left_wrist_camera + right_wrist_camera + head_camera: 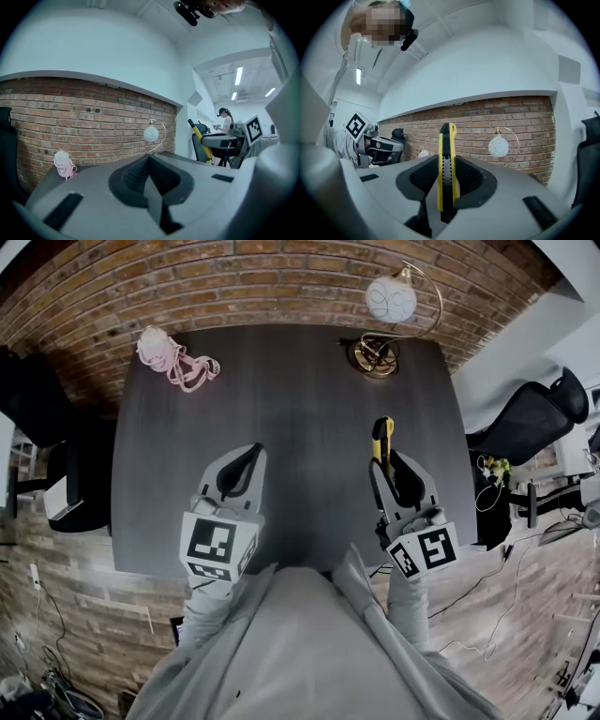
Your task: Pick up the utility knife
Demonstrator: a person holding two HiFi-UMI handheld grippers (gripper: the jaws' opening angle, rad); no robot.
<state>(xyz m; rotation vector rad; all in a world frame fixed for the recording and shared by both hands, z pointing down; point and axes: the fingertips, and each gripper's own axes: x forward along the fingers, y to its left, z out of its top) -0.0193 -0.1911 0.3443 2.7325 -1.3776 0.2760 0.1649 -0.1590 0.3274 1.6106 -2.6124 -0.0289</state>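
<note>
The yellow and black utility knife [446, 164] stands clamped between the pads of my right gripper [446, 185], its tip sticking out past the jaws. In the head view the utility knife [382, 440] is lifted above the right side of the dark table [300, 409], held by the right gripper [389, 470]. The left gripper [246, 465] hovers over the table's near left part, jaws together with nothing in them. In the left gripper view its gripper [149, 176] is shut, and the knife [200, 140] shows far right in the other gripper.
A pink toy [169, 357] lies at the table's far left. A globe lamp on a gold arc stand [389, 306] stands at the far right, before a brick wall. Black office chairs [534, 413] flank the table. A person [226, 121] stands in the background.
</note>
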